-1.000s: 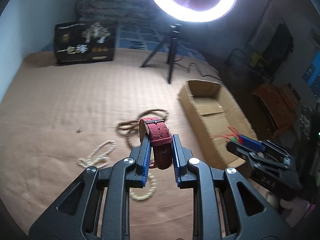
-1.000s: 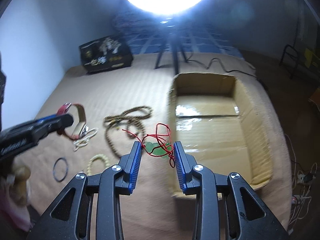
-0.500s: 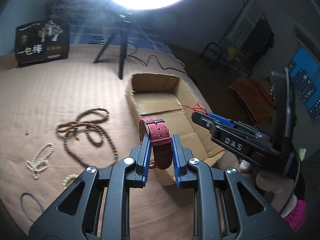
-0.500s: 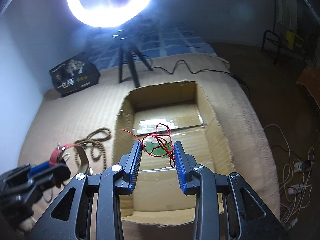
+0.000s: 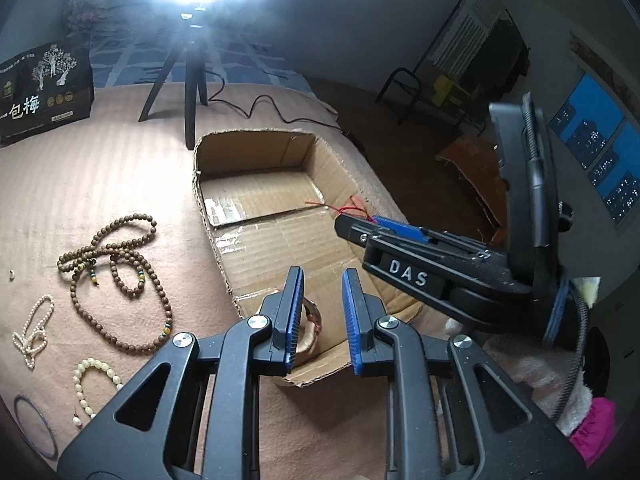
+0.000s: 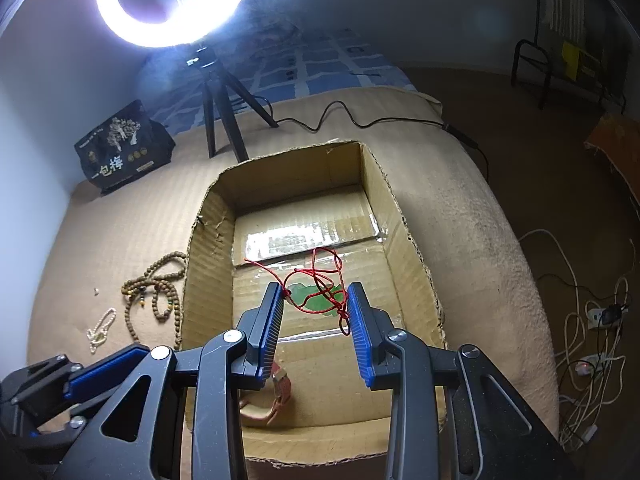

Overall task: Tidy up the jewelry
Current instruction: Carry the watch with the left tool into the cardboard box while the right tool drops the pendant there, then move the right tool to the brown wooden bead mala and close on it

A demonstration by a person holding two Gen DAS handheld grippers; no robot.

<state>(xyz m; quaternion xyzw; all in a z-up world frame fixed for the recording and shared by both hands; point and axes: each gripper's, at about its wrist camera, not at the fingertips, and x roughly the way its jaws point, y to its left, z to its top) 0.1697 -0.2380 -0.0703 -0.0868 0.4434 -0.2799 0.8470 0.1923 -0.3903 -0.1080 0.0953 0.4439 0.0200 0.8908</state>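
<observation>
Left wrist view: my left gripper (image 5: 322, 312) gapes empty over the cardboard box (image 5: 256, 148); the watch (image 5: 311, 322) lies inside its near end.

Right wrist view: my right gripper (image 6: 314, 312), half-spread, holds the light, tangly red-cord pendant (image 6: 316, 294) above the box; grasp its stiff green stone.

A lit ring light (image 6: 176, 4) is carried on a black tripod (image 6: 218, 116) near the far edge of the tan blanket (image 6: 472, 240). A black printed box (image 6: 122, 148) is seen at the blanket's far left corner. A black cable (image 6: 360, 120) is laid from the tripod toward the right edge, and white cords (image 6: 592, 320) are tangled on the floor beyond it.
</observation>
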